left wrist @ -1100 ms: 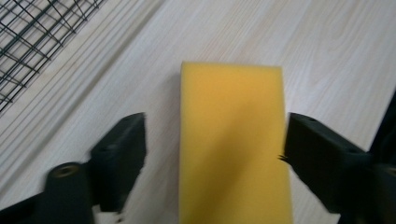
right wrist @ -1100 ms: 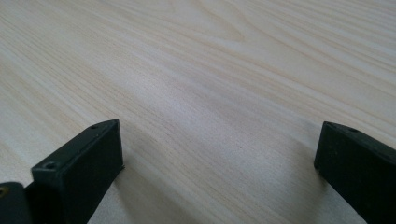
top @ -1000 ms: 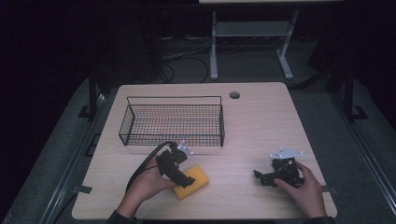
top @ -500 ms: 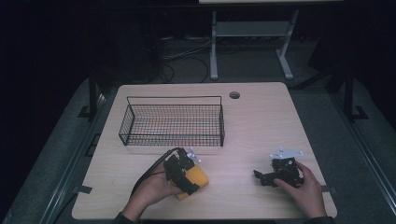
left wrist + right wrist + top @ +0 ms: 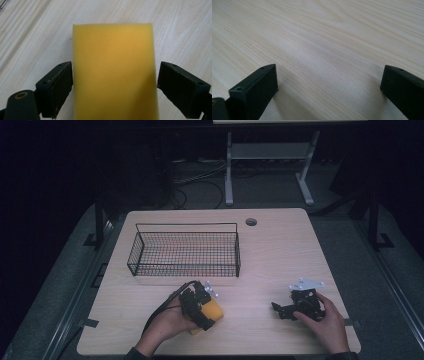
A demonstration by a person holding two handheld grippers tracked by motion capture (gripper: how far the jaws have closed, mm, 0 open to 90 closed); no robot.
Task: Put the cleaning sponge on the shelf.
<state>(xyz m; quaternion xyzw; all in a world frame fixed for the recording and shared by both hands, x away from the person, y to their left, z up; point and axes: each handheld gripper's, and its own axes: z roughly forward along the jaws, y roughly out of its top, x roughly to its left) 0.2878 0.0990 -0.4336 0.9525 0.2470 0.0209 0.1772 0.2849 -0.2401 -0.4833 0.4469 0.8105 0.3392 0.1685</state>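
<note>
Just in front of the basket (image 5: 185, 252), the left tongs (image 5: 115, 82) straddle the sponge (image 5: 113, 70), jaws wide, not yet squeezing. Closing looks next. The right tongs (image 5: 295, 306) rest wide apart, well right.

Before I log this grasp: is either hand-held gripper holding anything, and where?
Nothing gripped yet: the left hand-held gripper straddles the yellow sponge, jaws open beside its long sides.

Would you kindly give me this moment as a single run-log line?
left gripper: open, jaws astride yellow sponge | right gripper: open, idle over table | wire basket: empty
</note>
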